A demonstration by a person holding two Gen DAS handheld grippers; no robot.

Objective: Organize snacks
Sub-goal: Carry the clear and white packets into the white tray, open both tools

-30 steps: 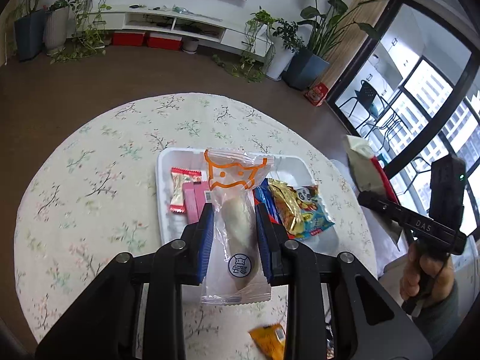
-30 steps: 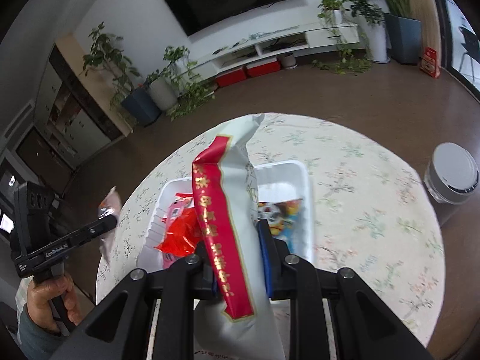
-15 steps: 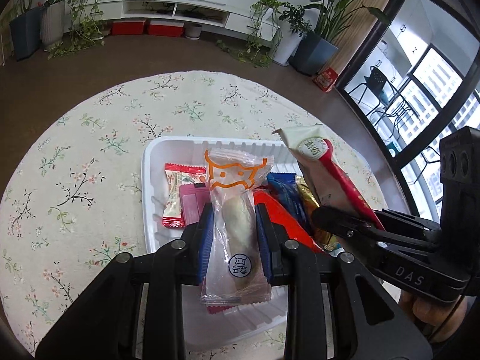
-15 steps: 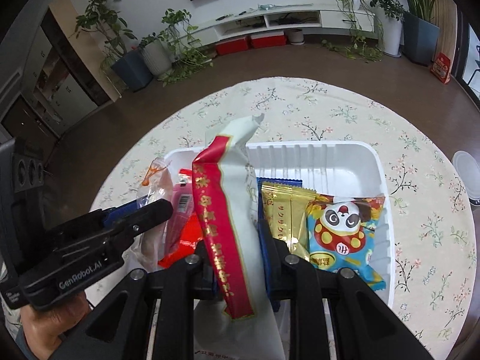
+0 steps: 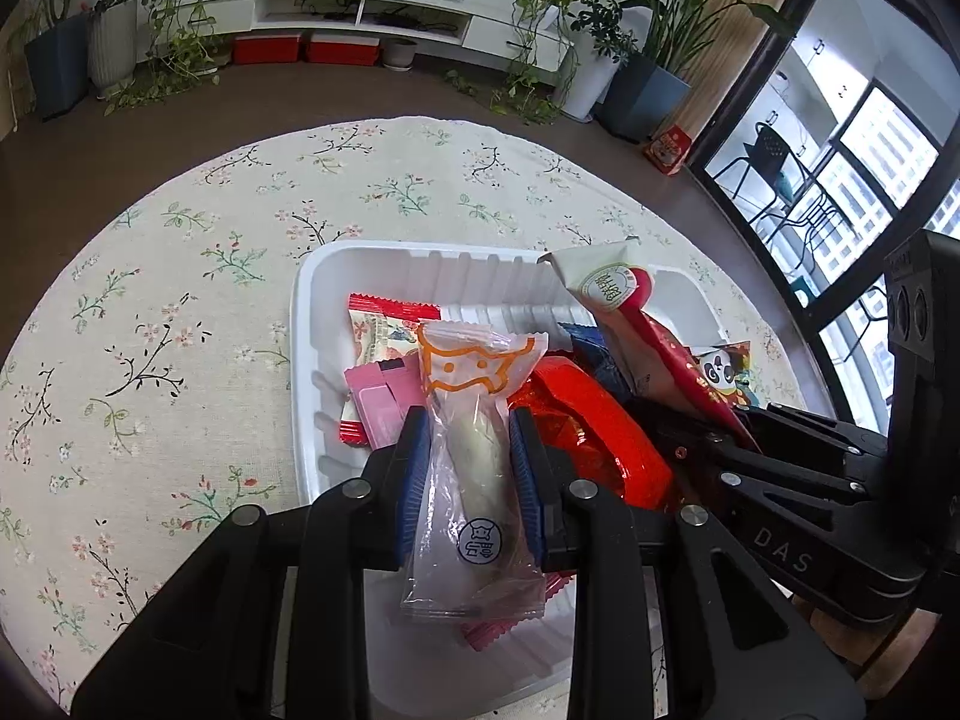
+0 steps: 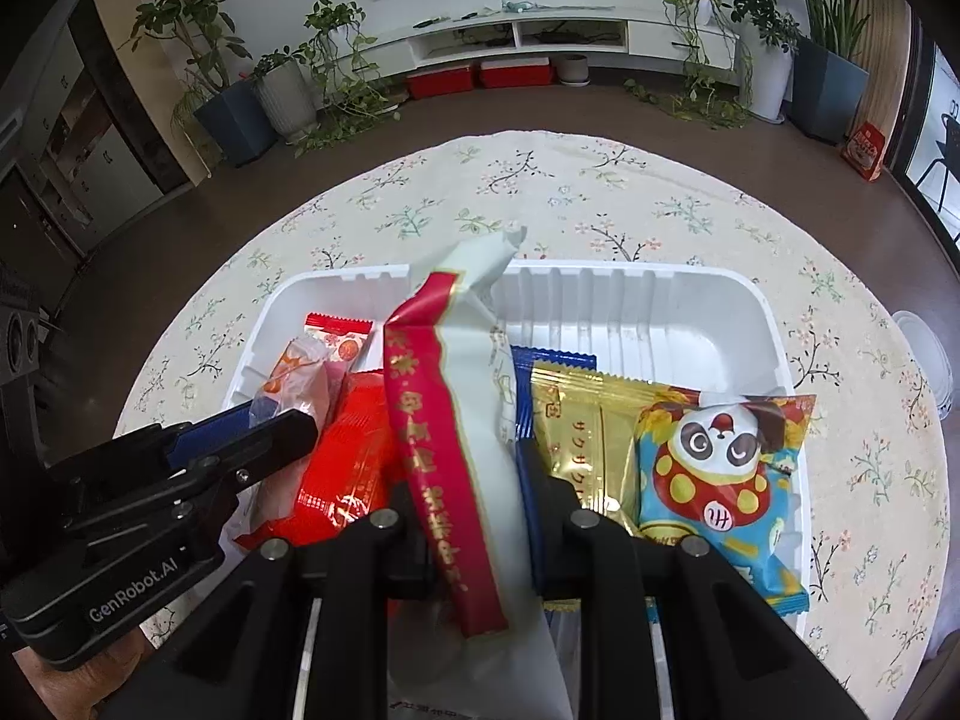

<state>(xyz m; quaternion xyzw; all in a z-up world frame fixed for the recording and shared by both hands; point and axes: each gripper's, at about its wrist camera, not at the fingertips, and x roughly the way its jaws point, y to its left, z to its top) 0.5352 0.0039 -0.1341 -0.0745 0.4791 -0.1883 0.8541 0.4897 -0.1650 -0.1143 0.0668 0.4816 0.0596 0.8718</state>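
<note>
"GenRobot.AI" printed on left gripper [image 5: 470, 444] body, "DAS" on right gripper [image 6: 474, 480]. Left clamped on clear orange-cat pastry bag [image 5: 474, 468]; right clamped on white pouch with red gold-lettered band [image 6: 462, 420]. Both over near edge of white tray [image 6: 630, 294], beside panda snack packet [image 6: 720, 480].

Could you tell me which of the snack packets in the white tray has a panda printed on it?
The blue and yellow packet lying at the tray's right end, beside the gold packet; no other shows a panda.

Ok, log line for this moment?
left gripper: shut on clear bun packet | right gripper: shut on white-red packet | both over white tray
</note>
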